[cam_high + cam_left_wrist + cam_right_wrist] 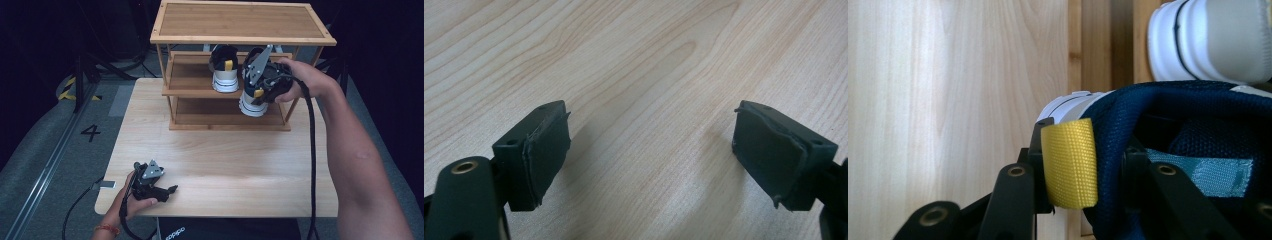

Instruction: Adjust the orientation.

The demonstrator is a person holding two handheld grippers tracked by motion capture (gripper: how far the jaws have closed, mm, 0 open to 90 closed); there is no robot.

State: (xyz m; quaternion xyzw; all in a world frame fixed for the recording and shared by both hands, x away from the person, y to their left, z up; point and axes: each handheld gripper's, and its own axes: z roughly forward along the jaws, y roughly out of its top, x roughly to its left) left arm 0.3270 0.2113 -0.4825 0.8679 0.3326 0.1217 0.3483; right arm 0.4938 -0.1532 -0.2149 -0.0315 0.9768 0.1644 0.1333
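Note:
A wooden shoe rack (pixel 240 37) stands at the table's far side. One navy and white sneaker with a yellow heel tab (pixel 224 69) rests on its middle shelf. My right gripper (pixel 260 82) is shut on the heel of the second sneaker (pixel 251 102), held in the air just in front of that shelf. In the right gripper view the jaws pinch the navy heel collar (pixel 1128 130) beside the yellow tab (pixel 1069 162). My left gripper (pixel 172 189) rests near the table's front left edge, open, with bare table (pixel 649 85) between its pads (pixel 546 150).
The rack has a top shelf, a middle shelf and a bottom shelf (pixel 225 120). The light wooden table (pixel 225 160) lies open between the rack and the left gripper. A cable (pixel 313 150) trails from the right gripper along the forearm. Dark floor with a "4" mark (pixel 90 132) lies left.

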